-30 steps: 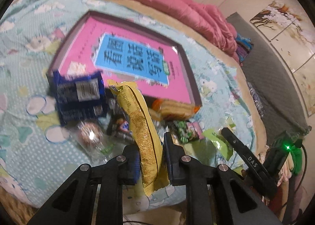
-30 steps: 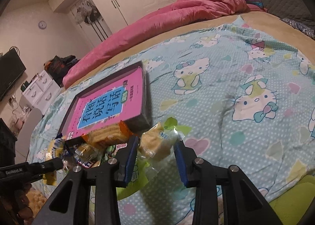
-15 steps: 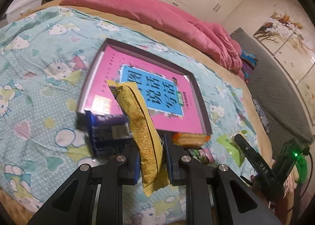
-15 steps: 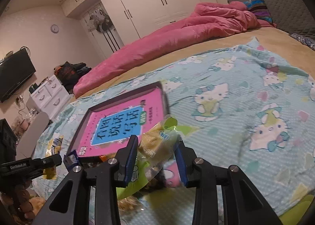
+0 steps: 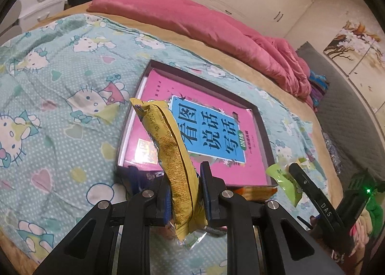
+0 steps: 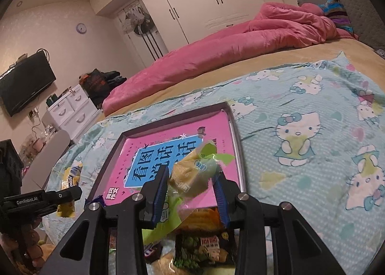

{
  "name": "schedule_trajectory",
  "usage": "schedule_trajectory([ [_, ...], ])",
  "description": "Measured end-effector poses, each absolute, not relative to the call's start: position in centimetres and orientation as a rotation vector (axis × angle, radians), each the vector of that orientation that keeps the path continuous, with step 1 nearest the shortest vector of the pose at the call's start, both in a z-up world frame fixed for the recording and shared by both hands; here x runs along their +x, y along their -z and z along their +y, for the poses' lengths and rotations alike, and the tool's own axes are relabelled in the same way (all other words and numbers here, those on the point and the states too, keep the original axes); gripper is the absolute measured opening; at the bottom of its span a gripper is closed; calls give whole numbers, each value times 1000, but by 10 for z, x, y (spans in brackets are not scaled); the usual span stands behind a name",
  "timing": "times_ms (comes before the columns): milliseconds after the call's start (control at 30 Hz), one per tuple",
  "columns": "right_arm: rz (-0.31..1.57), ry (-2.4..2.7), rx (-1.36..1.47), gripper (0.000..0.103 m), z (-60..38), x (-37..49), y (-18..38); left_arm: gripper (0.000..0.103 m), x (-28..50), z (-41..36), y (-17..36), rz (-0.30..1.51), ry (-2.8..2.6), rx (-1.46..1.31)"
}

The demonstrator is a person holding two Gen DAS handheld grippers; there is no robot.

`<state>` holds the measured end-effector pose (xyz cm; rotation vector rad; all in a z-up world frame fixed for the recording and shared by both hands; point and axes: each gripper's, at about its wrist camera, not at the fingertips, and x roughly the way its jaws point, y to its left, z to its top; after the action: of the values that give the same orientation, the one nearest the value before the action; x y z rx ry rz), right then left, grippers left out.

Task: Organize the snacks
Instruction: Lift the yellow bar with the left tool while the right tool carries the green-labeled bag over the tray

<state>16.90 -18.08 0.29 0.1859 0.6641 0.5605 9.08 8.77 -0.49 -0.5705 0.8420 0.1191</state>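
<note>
Left gripper tilted down, jaws clamped on yellow packet; right gripper jaws clamped on clear-wrapped cake.

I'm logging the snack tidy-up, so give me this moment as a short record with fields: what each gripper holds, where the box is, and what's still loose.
left gripper: shut on a long yellow snack packet
right gripper: shut on a clear and green cake packet
box: shallow, dark rim, pink book inside, lying on the cartoon bedspread
loose snacks: a small pile on the bedspread at the box's near edge
</note>
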Motion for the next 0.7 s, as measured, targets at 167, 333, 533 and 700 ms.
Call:
schedule_trajectory([
  [167, 664, -565, 168, 37, -170, 179, 1, 21, 102, 91, 6, 839, -137, -574],
  [333, 672, -557, 153, 37, -160, 191, 6, 21, 117, 95, 8, 845, -154, -594],
  [533, 697, -564, 140, 37, -151, 201, 18, 21, 133, 95, 13, 864, -171, -593],
  [700, 719, -568, 132, 37, -150, 206, 27, 21, 144, 91, 19, 879, -175, -580],
])
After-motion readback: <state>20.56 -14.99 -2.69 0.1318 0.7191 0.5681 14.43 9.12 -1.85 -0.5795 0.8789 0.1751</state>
